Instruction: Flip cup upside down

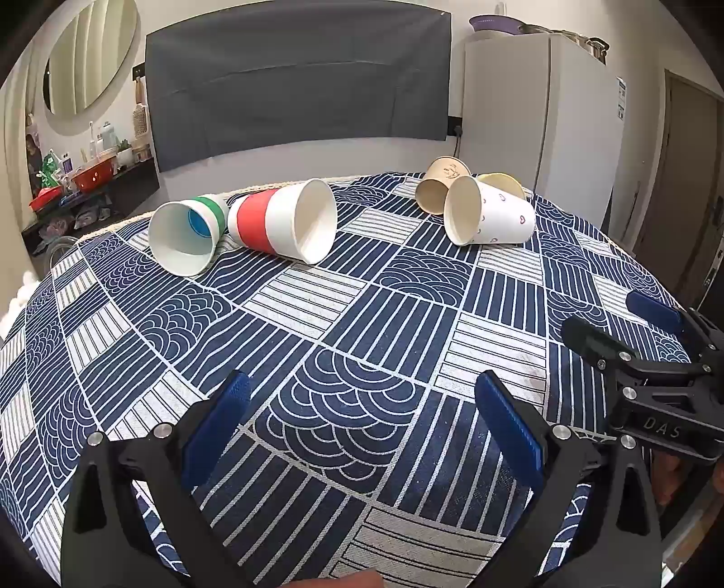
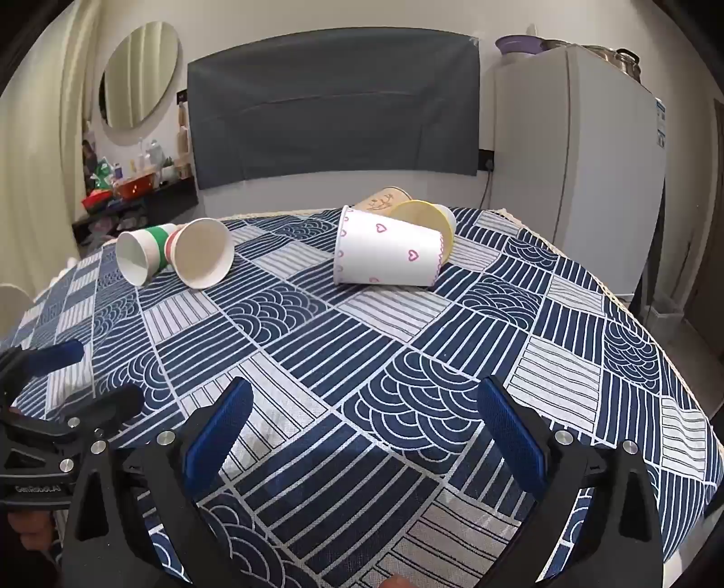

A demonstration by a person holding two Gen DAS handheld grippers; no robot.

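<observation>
You hold your left gripper (image 1: 362, 420) and right gripper (image 2: 364, 425) low and wide apart, gripping nothing, because the cups, like the heart cup (image 2: 387, 253) and red-band cup (image 1: 283, 221), lie tipped over farther back on the tablecloth (image 1: 362, 316).

A round table covered by a navy-and-white patterned cloth (image 1: 362, 325) stood before a pale wall bearing a large dark grey fabric panel (image 1: 298, 81) and an oval wall mirror (image 1: 90, 54) to its left. Below the mirror, a dark low shelf (image 1: 90, 190) carried a cluttered assortment including a red bowl (image 1: 92, 174) and small bottles. A white refrigerator (image 1: 543, 117) occupied the right side, topped with a purple basin (image 1: 493, 21) and a metal pot (image 1: 593, 45), with a brown door (image 1: 688, 172) beside it.
</observation>
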